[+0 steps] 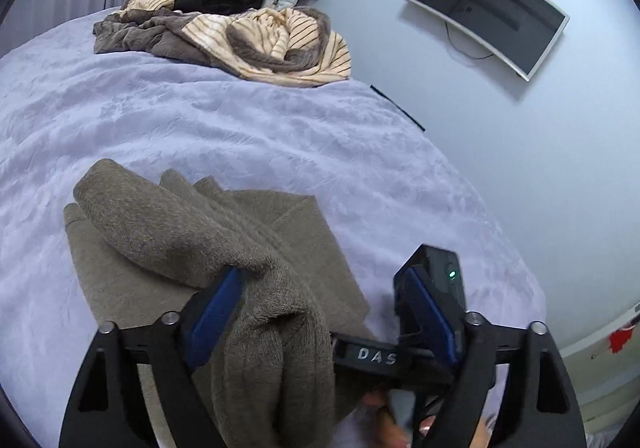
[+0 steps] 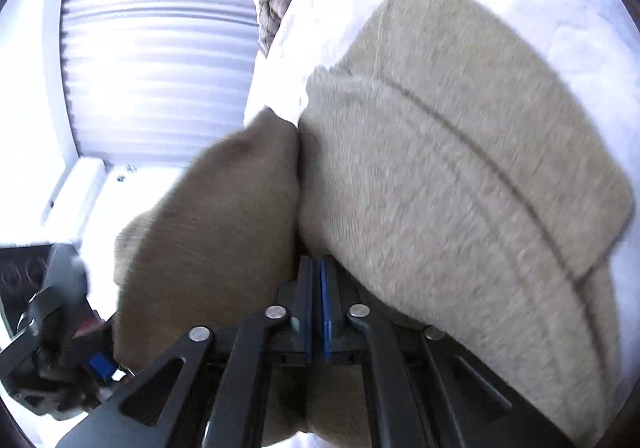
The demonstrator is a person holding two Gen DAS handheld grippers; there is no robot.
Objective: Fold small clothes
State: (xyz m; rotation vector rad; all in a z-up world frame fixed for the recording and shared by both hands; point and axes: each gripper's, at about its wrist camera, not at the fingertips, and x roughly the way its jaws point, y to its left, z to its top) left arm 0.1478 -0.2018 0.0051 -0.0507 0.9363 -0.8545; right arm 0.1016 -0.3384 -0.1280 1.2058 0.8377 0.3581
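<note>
carry the fold over flat and even

the grey-brown fleece garment [image 1: 208, 244] lies on the near part of the lilac bedspread [image 1: 240, 128], its lower layer flat and one thick fold raised over it. the left gripper [image 1: 320, 308] has its blue pads set wide, and the raised fold drapes over its left finger [image 1: 214, 312], hung there, not pinched. the right gripper [image 2: 318, 304] has its pads pressed together, it seems on the garment's edge [image 2: 320, 248], though the cloth hides the nip itself.

the step looks like bringing that raised flap across. to do it well, i judge both ends should travel level so the edge lands square on the layer beneath. the left side could slide off its finger, so a firmer hold there would help. a heap of striped and brown clothes [image 1: 256, 36] waits at the bed's far edge.
</note>
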